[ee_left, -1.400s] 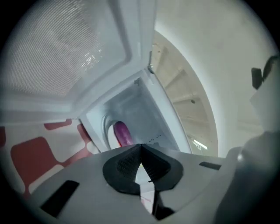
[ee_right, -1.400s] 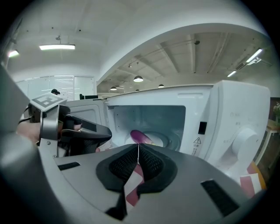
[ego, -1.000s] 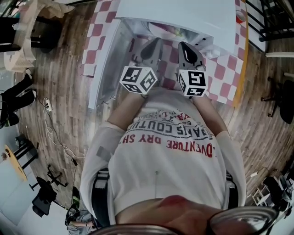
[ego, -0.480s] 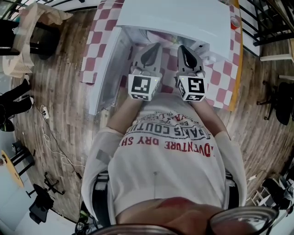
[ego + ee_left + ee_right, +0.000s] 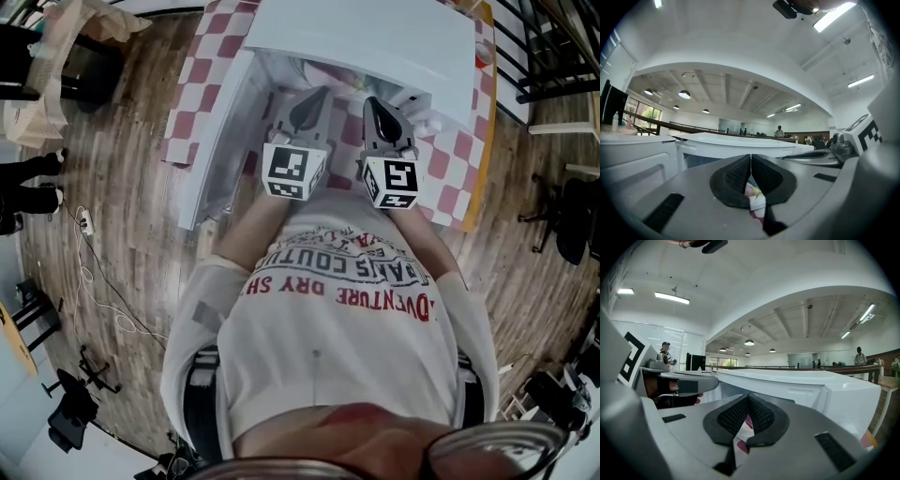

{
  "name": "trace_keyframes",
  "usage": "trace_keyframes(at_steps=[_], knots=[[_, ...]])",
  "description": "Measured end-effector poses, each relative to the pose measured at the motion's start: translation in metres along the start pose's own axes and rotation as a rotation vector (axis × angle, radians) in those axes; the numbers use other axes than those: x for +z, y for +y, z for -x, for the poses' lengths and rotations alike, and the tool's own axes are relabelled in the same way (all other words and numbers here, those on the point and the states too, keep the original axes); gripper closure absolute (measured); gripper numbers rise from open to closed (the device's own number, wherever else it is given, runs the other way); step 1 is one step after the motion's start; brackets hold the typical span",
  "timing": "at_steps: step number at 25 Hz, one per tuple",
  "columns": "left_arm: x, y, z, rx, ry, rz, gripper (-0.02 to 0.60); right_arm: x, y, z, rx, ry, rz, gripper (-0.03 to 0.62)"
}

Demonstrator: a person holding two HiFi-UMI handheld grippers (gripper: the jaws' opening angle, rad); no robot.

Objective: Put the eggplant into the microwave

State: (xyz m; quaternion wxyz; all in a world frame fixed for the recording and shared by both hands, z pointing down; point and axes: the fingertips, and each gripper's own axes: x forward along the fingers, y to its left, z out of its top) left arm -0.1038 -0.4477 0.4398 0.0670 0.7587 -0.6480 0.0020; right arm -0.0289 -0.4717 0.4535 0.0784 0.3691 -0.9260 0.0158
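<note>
The white microwave (image 5: 375, 37) stands on the checkered table with its door (image 5: 217, 141) swung open to the left. Both grippers are held side by side in front of its open cavity, pointing into it. My left gripper (image 5: 309, 98) is shut, its black pads (image 5: 736, 176) pressed together with nothing between them. My right gripper (image 5: 375, 101) is also shut and empty, pads (image 5: 761, 414) meeting at the tips. In the left gripper view the microwave (image 5: 740, 140) lies just ahead; in the right gripper view the microwave (image 5: 825, 387) fills the middle. No eggplant shows in any view.
A red-and-white checkered cloth (image 5: 450, 159) covers the table. A small red-topped item (image 5: 483, 42) sits at the table's far right corner. Wooden floor surrounds the table, with cables (image 5: 103, 272) at left and dark chairs (image 5: 572, 216) at right.
The left gripper has rolled about its own axis, its marker cube now showing a different face, and it sits slightly closer to the right gripper. The right gripper has stayed in place.
</note>
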Motion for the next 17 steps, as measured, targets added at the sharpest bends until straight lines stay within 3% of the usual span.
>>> trace_keyframes(at_steps=[5, 10, 17], knots=[[-0.0040, 0.0084, 0.0037, 0.011, 0.005, 0.029, 0.554, -0.0011, 0.0030, 0.0015, -0.007, 0.005, 0.015, 0.568], [-0.0048, 0.0044, 0.0032, 0.010, 0.012, -0.027, 0.554, -0.0029, 0.0022, 0.0031, -0.017, 0.009, 0.010, 0.568], [-0.0073, 0.0042, -0.0001, 0.012, 0.022, -0.014, 0.554, -0.0059, -0.0008, 0.0048, -0.028, 0.020, 0.010, 0.568]])
